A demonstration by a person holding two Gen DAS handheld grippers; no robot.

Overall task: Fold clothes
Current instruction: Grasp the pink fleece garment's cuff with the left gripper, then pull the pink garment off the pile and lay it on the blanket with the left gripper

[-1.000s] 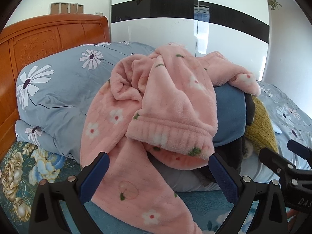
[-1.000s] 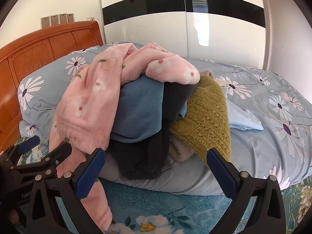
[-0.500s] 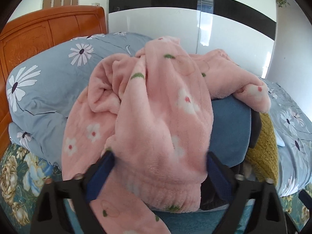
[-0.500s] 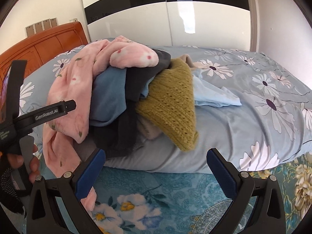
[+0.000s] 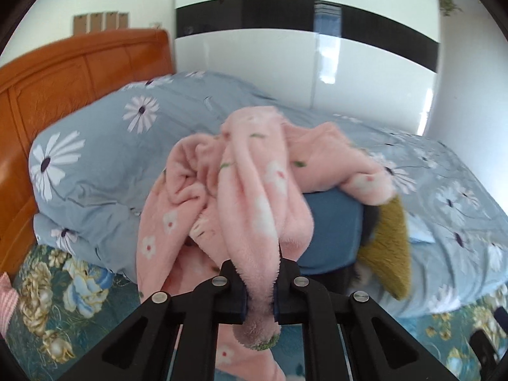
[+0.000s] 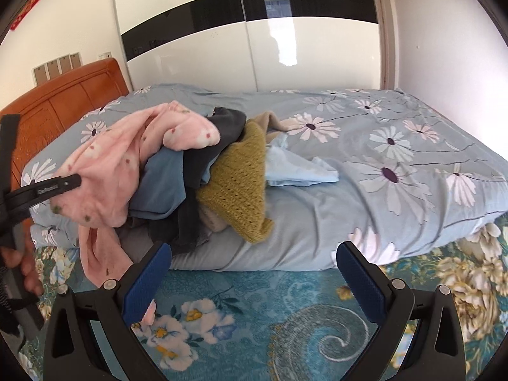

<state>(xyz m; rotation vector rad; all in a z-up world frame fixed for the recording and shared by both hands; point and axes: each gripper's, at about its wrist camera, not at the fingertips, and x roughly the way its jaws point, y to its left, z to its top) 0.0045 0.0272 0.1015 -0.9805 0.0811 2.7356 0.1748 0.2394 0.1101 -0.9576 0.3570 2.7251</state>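
With the left gripper [image 5: 259, 298] pinching the pink fleece garment's [image 5: 254, 190] cuff and the right gripper [image 6: 254, 281] spread empty, pulling may drag the heaped clothes [image 6: 228, 177], centre-left, off the quilt [image 6: 381, 158].

Pink fleece garment [image 5: 254, 197]: fluffy, printed with small white flowers and green sprigs; draping crumpled over the top and left side of the clothes heap, one ribbed cuff stretching forward, another part hanging down onto the teal floral sheet.
Blue garment [image 6: 162, 187]: smooth, lying bunched under the pink fleece.
Dark grey garment [image 6: 203, 165]: sitting mid-heap, trailing downward.
Mustard knit sweater [image 6: 238, 190]: open-weave, slumping down the heap's right side.
Beige garment [image 6: 273, 120]: peeking out behind the knit.
Light blue garment [image 6: 298, 171]: thin, lying flattened on the daisy-print duvet, touching the sweater.
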